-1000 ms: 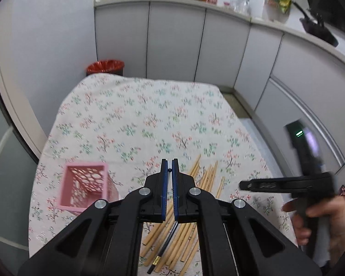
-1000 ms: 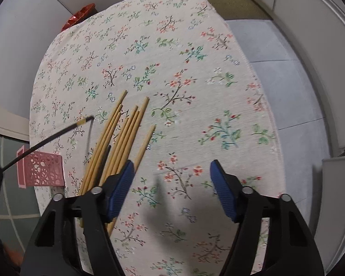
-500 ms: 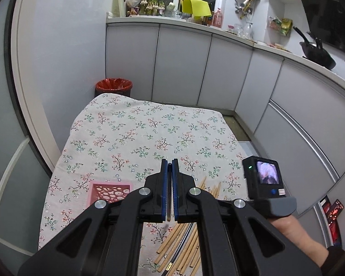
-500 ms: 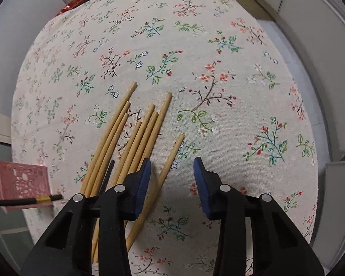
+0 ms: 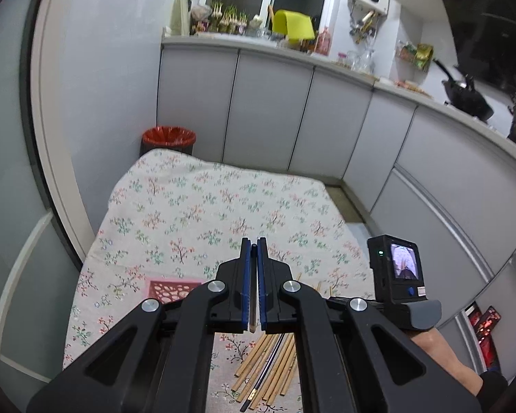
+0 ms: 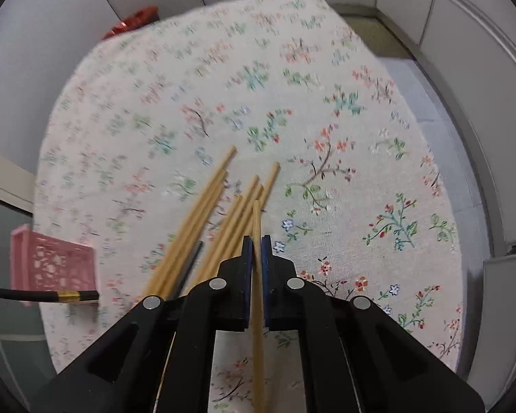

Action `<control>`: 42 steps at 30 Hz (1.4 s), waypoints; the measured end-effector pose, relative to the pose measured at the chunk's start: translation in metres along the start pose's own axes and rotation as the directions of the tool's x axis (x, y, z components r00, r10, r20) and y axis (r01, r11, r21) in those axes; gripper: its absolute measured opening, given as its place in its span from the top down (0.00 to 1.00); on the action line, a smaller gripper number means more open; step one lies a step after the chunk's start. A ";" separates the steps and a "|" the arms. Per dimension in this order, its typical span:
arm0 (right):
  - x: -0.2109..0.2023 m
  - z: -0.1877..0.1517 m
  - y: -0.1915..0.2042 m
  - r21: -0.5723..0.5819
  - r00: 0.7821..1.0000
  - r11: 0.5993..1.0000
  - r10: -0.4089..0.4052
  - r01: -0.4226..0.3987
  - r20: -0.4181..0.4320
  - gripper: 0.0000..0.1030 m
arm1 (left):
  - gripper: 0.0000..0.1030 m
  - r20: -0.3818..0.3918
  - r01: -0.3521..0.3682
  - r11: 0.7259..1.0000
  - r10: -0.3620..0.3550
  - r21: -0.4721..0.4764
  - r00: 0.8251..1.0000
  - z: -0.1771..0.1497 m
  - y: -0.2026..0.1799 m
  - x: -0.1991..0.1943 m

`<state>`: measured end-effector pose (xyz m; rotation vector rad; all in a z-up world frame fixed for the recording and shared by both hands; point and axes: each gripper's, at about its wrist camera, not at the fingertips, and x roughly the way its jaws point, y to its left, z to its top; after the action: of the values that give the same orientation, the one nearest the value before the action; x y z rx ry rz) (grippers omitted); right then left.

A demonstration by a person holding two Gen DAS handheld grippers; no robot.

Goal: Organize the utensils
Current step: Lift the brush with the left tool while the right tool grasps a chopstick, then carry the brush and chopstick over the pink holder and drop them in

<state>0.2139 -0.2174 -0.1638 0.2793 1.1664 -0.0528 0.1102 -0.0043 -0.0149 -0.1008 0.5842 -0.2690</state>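
A bamboo chopstick (image 6: 257, 227) is pinched between the blue pads of the right claw (image 6: 257, 251), its tip pointing forward just above the fan of bamboo chopsticks (image 6: 206, 206) lying on the floral-clothed bench (image 6: 326, 103). One dark chopstick (image 6: 189, 268) lies among that pile. The left claw (image 5: 254, 275) is pressed together on a black chopstick with a gold band (image 6: 51, 296), whose end juts in at the left of the right wrist view; only a thin sliver shows between its pads. The pink perforated basket (image 6: 51, 265) stands at the bench's left edge, apart from the pile.

Both grips are narrow pinches on slim, smooth sticks, so either could pivot or slide out during a swing toward the basket. The long free ends could also catch the basket rim, probably tipping it, since it looks light.
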 end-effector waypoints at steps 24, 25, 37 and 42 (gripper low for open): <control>-0.168 -0.029 0.069 -0.207 0.895 0.965 0.233 -0.163 0.381 0.96 | 0.97 0.113 -0.137 0.990 0.139 -0.026 0.984 0.029 0.044 -0.043; -0.166 -0.028 0.069 -0.204 0.897 0.965 0.233 -0.165 0.376 0.96 | 0.97 0.083 -0.150 0.988 0.152 -0.034 0.985 0.028 0.050 -0.032; -0.165 -0.027 0.071 -0.201 0.891 0.962 0.249 -0.183 0.381 0.96 | 0.96 -0.150 -0.185 0.978 0.169 -0.099 0.974 0.013 0.083 0.045; -0.168 -0.029 0.069 -0.200 0.884 0.960 0.262 -0.197 0.387 0.96 | 0.61 -0.121 -0.175 0.976 0.159 -0.133 0.980 0.014 0.087 0.047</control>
<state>0.1340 -0.1616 -0.0075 0.2525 0.7063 0.1821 0.1750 0.0660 -0.0432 -0.1750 0.7168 -0.0688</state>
